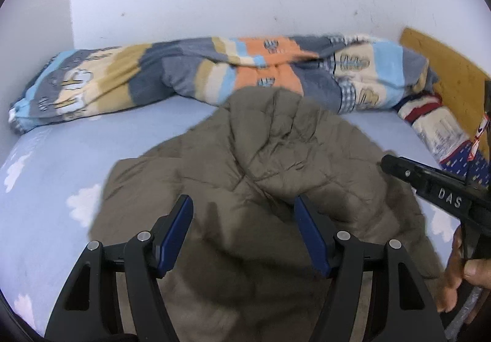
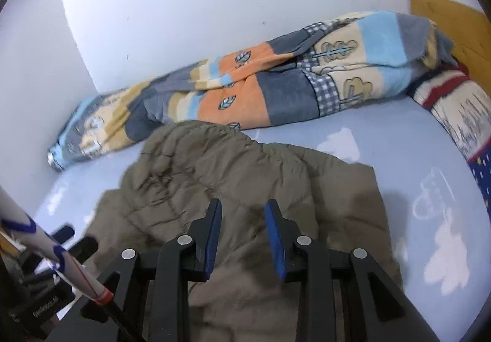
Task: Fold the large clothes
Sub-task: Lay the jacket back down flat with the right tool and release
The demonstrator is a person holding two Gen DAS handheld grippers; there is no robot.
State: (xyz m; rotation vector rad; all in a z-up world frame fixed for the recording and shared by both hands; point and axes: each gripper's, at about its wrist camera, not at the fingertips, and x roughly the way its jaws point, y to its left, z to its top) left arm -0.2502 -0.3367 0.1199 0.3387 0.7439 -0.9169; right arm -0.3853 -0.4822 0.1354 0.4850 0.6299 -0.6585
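Olive quilted jacket lies rumpled on the blue cloud-print bedsheet, just in front of the rolled patchwork blanket. Left gripper hangs above it, jaws wide apart, nothing between them. Right gripper is also over the jacket, jaws parted and empty.

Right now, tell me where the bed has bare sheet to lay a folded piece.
Bare sheet lies left of the olive jacket, bordered by the wall and the rolled blanket. Another patch lies right of the jacket, up to the pillow. The middle and the far edge are crowded.
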